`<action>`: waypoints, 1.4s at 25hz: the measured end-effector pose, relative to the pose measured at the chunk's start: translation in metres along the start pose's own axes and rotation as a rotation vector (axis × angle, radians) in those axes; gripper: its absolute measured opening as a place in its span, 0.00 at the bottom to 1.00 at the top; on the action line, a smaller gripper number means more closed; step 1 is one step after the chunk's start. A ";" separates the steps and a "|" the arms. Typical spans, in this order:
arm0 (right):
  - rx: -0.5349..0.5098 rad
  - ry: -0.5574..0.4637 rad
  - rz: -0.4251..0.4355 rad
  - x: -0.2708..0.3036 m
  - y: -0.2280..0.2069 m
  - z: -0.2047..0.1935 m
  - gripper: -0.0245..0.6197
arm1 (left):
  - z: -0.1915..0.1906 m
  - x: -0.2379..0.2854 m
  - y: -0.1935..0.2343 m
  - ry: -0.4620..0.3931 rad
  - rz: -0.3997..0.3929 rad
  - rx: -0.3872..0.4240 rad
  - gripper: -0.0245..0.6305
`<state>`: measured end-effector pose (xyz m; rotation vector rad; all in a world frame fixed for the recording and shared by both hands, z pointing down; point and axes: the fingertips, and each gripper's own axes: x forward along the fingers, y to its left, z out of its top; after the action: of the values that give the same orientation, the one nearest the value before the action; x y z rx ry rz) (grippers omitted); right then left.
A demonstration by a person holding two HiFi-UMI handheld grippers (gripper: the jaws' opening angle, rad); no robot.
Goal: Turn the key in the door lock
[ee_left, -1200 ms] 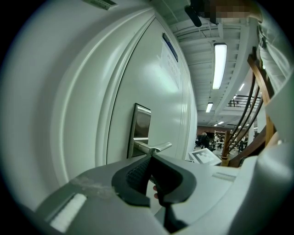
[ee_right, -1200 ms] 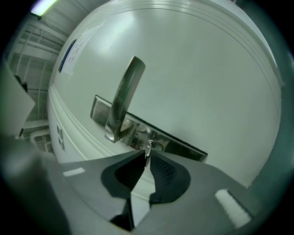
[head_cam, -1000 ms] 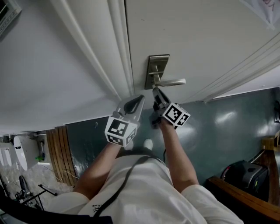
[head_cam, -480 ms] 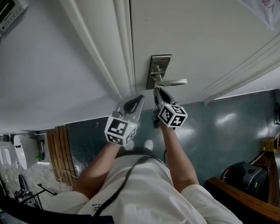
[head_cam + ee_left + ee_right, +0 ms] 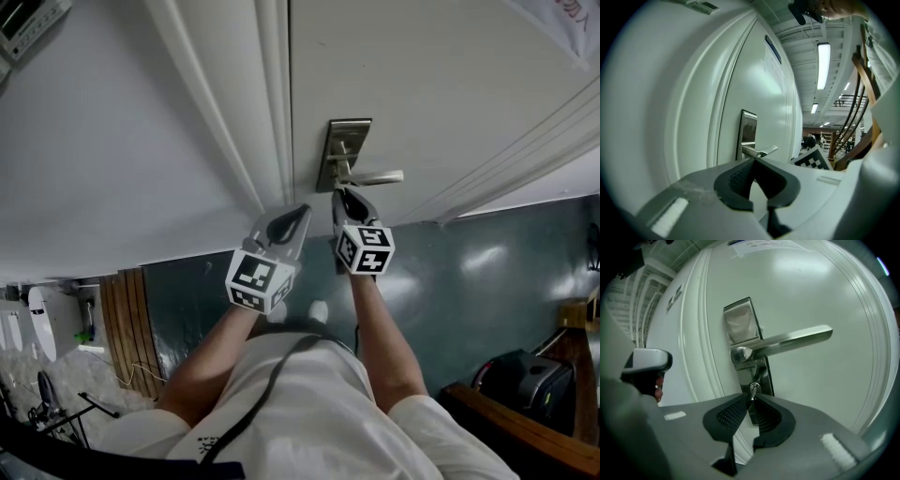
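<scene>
A white door [image 5: 450, 75] carries a brushed metal lock plate [image 5: 342, 150] with a lever handle [image 5: 375, 176]. In the right gripper view the key [image 5: 753, 389] sticks out of the lock below the handle [image 5: 797, 341]. My right gripper [image 5: 752, 398] has its tips closed on the key's head. Its jaws have just been opening a little, with the key still between the pads. My left gripper [image 5: 302, 211] hovers to the left by the door frame, clear of the lock. It is shut on nothing [image 5: 753, 160].
The white door frame moulding [image 5: 272, 112] runs just left of the lock plate. Below lies a dark green floor [image 5: 469, 262]. A black bag [image 5: 525, 370] and a wooden bench [image 5: 525, 422] stand at the lower right, wooden slats [image 5: 127, 328] at the lower left.
My right gripper has rolled about its own axis at the key, so its marker cube now sits squarer. The left gripper has stayed where it was.
</scene>
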<state>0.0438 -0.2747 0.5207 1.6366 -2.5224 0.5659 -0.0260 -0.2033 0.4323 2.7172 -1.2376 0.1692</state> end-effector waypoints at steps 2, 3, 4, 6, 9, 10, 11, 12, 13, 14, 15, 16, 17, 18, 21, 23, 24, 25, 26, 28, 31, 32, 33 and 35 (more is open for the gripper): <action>-0.049 0.010 -0.015 0.001 0.000 -0.001 0.12 | 0.000 0.000 0.001 -0.001 0.001 0.001 0.05; -0.075 0.014 -0.021 0.001 0.000 -0.001 0.12 | -0.001 0.000 0.002 0.000 0.002 0.001 0.05; -0.103 0.019 -0.028 0.002 0.000 -0.001 0.12 | -0.001 -0.001 0.002 0.001 0.002 0.001 0.05; -0.167 0.031 -0.042 0.002 0.001 -0.001 0.13 | -0.002 -0.001 0.003 0.003 0.003 0.001 0.05; -0.257 0.050 -0.063 0.002 0.002 -0.001 0.13 | -0.001 -0.002 0.003 0.003 0.000 0.002 0.05; -0.278 0.054 -0.070 0.002 0.002 -0.001 0.13 | -0.001 -0.002 0.002 0.002 -0.001 0.003 0.05; -0.293 0.056 -0.076 0.002 0.003 -0.001 0.13 | -0.001 -0.003 0.002 0.002 -0.001 0.004 0.05; -0.302 0.058 -0.079 0.002 0.003 -0.001 0.13 | 0.000 -0.003 0.002 0.002 -0.002 0.005 0.05; -0.306 0.058 -0.081 0.003 0.003 -0.001 0.13 | 0.000 -0.003 0.002 0.002 -0.002 0.006 0.05; -0.309 0.059 -0.081 0.003 0.003 -0.001 0.13 | 0.000 -0.004 0.002 0.003 -0.001 0.006 0.05; -0.312 0.059 -0.082 0.003 0.004 0.000 0.13 | -0.001 -0.004 0.003 0.003 -0.001 0.006 0.05; -0.313 0.059 -0.083 0.003 0.004 0.000 0.13 | -0.001 -0.004 0.003 0.003 0.000 0.006 0.05; -0.316 0.059 -0.086 0.003 0.004 0.000 0.13 | -0.001 -0.005 0.003 0.003 0.000 0.006 0.05; -0.324 0.059 -0.091 0.002 0.004 0.000 0.13 | 0.000 -0.005 0.003 0.003 -0.001 0.007 0.05; -0.357 0.065 -0.102 0.002 0.005 0.000 0.13 | 0.001 -0.007 0.003 0.000 0.000 0.008 0.05; -0.385 0.070 -0.109 0.002 0.005 0.000 0.13 | 0.001 -0.007 0.003 0.001 0.001 0.009 0.05; -0.398 0.073 -0.112 0.002 0.005 0.000 0.13 | 0.000 -0.008 0.003 0.001 0.002 0.009 0.05; -0.411 0.075 -0.115 0.002 0.006 0.000 0.13 | 0.001 -0.008 0.003 0.001 0.002 0.009 0.05; -0.423 0.077 -0.119 0.002 0.006 0.000 0.13 | 0.001 -0.008 0.003 0.000 0.002 0.010 0.05; -0.451 0.081 -0.125 0.002 0.006 0.000 0.13 | 0.000 -0.008 0.003 0.001 0.001 0.009 0.05; -0.495 0.094 -0.126 0.004 0.007 -0.003 0.13 | 0.000 -0.009 0.003 0.002 0.002 0.009 0.05; -0.510 0.100 -0.125 0.004 0.007 -0.005 0.13 | 0.000 -0.009 0.003 0.001 0.002 0.009 0.05; -0.527 0.103 -0.126 0.004 0.006 -0.005 0.13 | 0.000 -0.009 0.002 0.001 0.002 0.009 0.05; -0.565 0.101 -0.129 0.004 0.007 -0.004 0.13 | 0.000 -0.009 0.003 -0.002 0.003 0.008 0.05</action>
<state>0.0351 -0.2744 0.5238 1.4858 -2.1989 -0.0777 -0.0342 -0.1983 0.4307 2.7223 -1.2447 0.1725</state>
